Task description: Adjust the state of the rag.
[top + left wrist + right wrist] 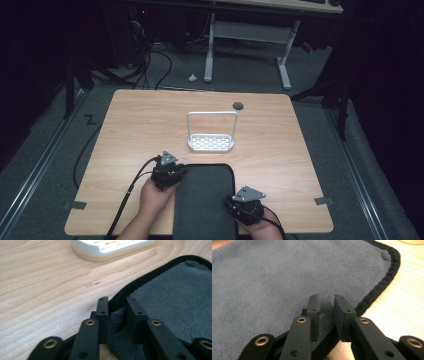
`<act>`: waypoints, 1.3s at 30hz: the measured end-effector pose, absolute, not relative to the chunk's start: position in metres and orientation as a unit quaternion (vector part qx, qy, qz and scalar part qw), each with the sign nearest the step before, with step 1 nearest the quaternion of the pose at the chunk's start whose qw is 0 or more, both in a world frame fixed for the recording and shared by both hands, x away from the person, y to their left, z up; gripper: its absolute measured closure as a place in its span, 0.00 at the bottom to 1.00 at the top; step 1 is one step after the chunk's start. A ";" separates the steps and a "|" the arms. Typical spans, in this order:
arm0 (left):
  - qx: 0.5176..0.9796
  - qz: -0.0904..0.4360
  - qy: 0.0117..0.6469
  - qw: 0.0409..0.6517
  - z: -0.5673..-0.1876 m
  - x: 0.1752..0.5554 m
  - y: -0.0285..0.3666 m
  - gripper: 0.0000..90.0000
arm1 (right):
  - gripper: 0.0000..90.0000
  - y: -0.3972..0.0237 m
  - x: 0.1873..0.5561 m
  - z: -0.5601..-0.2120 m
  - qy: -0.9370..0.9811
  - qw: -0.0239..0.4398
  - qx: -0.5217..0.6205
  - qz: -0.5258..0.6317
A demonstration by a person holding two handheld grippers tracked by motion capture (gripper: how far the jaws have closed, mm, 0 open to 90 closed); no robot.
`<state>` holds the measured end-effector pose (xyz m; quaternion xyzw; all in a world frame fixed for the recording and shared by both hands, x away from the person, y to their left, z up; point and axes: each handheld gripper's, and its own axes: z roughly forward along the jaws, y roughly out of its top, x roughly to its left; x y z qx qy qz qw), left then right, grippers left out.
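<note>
A dark grey towel [205, 200] with a black hem lies flat at the near edge of the wooden table [135, 125]. My left gripper [178, 173] sits at the towel's far left corner. In the left gripper view its jaws [117, 301] pinch a raised fold of the towel [175, 297] at the hem. My right gripper [231, 201] is at the towel's right edge. In the right gripper view its jaws [327, 298] close on the hemmed edge of the towel [274, 277].
A white slotted rack [211, 143] with a tall hoop handle stands just beyond the towel, mid-table; its base [110, 247] lies ahead of the left jaws. A cable hole [238, 105] is near the far edge. Another desk's legs [210, 55] stand on the floor behind.
</note>
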<state>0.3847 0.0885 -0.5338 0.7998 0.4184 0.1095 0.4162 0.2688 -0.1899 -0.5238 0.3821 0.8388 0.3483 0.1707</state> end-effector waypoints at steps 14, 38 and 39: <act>0.796 0.104 0.422 0.421 -0.534 0.384 0.090 0.87 | 0.56 -0.187 0.326 -0.513 0.794 0.222 0.445 0.350; 0.793 0.095 0.425 0.425 -0.535 0.385 0.092 0.86 | 0.67 -0.182 0.356 -0.527 0.792 0.172 0.473 0.346; 0.794 0.095 0.424 0.425 -0.535 0.385 0.092 0.86 | 0.71 -0.181 0.356 -0.527 0.792 0.168 0.473 0.348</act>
